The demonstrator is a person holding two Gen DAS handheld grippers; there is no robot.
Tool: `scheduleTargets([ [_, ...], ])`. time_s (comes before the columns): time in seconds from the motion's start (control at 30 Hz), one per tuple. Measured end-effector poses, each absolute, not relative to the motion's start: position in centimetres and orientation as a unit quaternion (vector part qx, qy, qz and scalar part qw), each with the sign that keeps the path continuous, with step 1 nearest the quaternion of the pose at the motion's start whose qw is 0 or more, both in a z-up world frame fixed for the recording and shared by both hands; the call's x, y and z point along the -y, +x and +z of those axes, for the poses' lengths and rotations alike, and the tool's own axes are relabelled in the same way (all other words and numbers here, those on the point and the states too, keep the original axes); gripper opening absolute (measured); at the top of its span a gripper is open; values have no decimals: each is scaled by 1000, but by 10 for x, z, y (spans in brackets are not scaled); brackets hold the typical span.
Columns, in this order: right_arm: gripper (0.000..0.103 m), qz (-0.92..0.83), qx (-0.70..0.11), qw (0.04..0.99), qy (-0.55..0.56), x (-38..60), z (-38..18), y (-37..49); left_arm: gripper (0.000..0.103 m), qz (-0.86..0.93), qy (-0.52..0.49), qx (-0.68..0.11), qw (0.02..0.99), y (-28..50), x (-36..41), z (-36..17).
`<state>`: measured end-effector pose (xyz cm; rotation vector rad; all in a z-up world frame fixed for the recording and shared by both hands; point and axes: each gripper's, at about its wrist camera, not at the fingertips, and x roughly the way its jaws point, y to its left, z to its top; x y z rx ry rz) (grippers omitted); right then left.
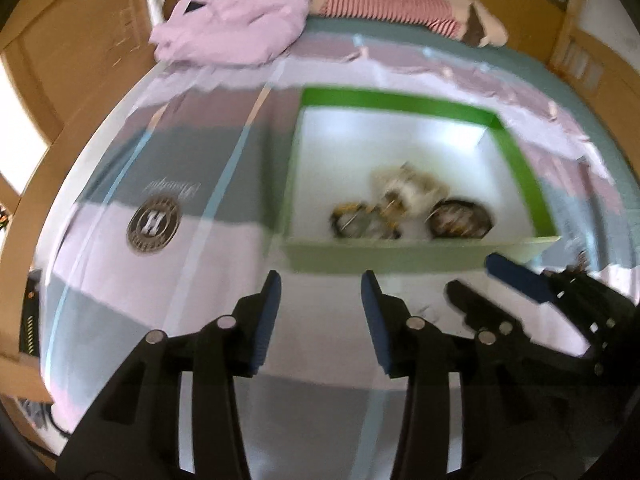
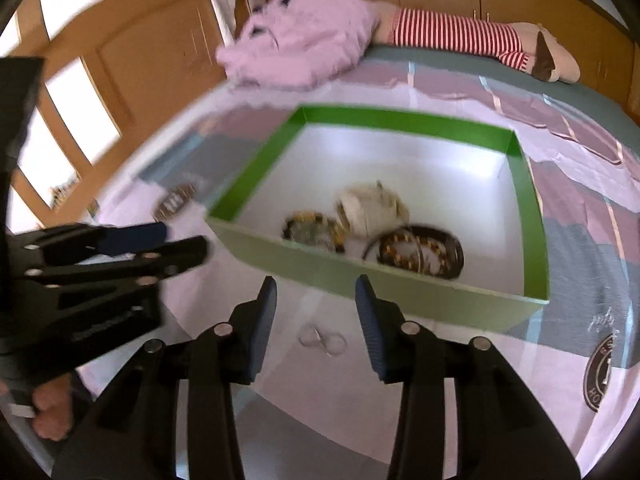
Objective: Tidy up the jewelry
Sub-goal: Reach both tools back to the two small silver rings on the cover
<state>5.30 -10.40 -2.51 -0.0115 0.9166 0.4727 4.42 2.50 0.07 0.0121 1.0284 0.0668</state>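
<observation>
Mostly done, I judge: bangles (image 2: 420, 254) and a pale pouch (image 2: 372, 210) lie in the box (image 2: 400, 292); two thin rings (image 2: 323, 339) remain outside; left gripper (image 1: 320, 292) and right gripper (image 2: 316, 298) both gape, empty.

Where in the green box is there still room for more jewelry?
The green box is bare along its far wall and in the right corner. The near wall is crowded: a beaded bracelet, a pale bundle and dark bangles huddle there. Small clear rings lie outside on the bedspread.
</observation>
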Motion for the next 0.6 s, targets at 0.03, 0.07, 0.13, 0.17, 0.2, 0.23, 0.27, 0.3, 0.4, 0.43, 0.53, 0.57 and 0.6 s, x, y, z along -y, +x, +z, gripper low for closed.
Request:
scheduleTargets([
  [0.03, 43, 214, -451, 866, -17, 100, -34, 56, 42, 45, 17, -497, 866, 44, -26, -4],
  [0.07, 43, 209, -461, 862, -24, 97, -39, 58, 43, 50, 23, -500, 864, 44, -26, -7],
  [0.13, 43, 194, -484, 852, -48, 88, -55, 60, 50, 55, 27, -505, 861, 45, -26, -11],
  [0.17, 43, 187, -492, 848, -62, 83, -63, 62, 58, 58, 29, -504, 861, 44, -27, -10],
  [0.2, 43, 183, -497, 846, -69, 81, -68, 64, 62, 62, 34, -500, 863, 43, -27, -9],
  [0.23, 43, 179, -501, 843, -80, 74, -75, 65, 64, 63, 39, -499, 864, 43, -26, -8],
  [0.27, 43, 179, -504, 841, -86, 70, -80, 67, 67, 65, 42, -498, 864, 42, -27, -8],
  [0.3, 43, 177, -507, 838, -92, 64, -85, 69, 68, 66, 45, -498, 863, 41, -28, -9],
  [0.4, 44, 177, -506, 841, -81, 59, -97, 72, 69, 79, 49, -511, 854, 42, -33, -17],
  [0.43, 44, 176, -502, 842, -82, 57, -96, 73, 69, 83, 48, -517, 850, 42, -35, -19],
  [0.53, 11, 183, -508, 837, -84, 58, -93, 73, 69, 89, 32, -532, 842, 45, -47, -24],
  [0.57, 5, 184, -513, 835, -80, 61, -92, 73, 69, 88, 28, -533, 841, 45, -49, -24],
  [0.6, 4, 184, -518, 832, -76, 64, -91, 72, 69, 87, 21, -534, 841, 46, -52, -24],
])
